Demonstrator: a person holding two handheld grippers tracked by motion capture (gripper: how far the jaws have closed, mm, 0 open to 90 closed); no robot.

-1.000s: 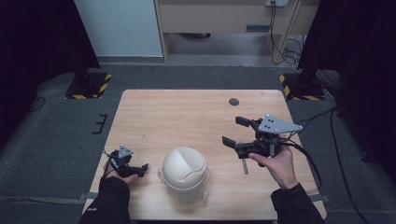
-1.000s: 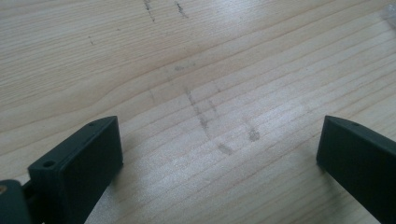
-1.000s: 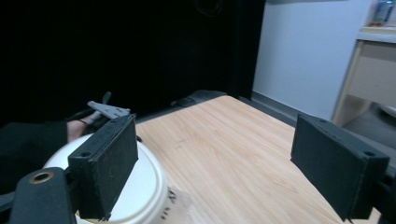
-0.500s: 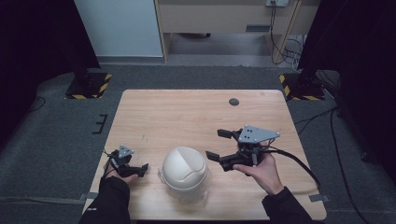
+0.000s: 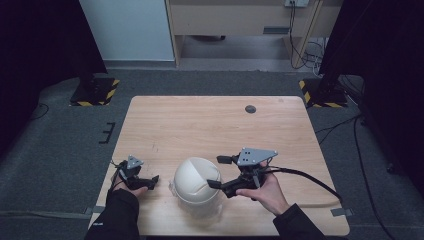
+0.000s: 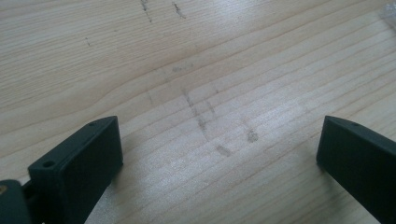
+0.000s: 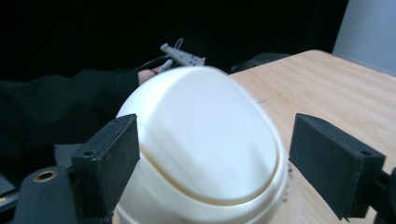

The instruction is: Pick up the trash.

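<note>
**Jaws spread wide around a white dome**

Far left, near the front edge of the worktop (image 5: 200, 125): left gripper (image 5: 145, 181) resting low in the left hand (image 5: 131, 187), pointed toward the middle. Jaws wide apart, bare scuffed wood between them in the left gripper view, nothing held.

Centre, near the front edge: white dome (image 5: 197, 181), smooth and rounded, with a curved seam across its top, sitting on the wood. Something clear and crinkly just showing beneath its edge; too faint to tell more.

Just right of it: right gripper (image 5: 216, 172) in the right hand (image 5: 264, 190), grey plate on top, cable trailing off to the right. Jaws gaping, one by the dome's far side, one by its near side. In the right gripper view, dome (image 7: 205, 149) sitting between the two black jaws; contact hard to call, no firm grip visible.

Far back right: small dark disc (image 5: 250, 109), well apart from everything.
</note>
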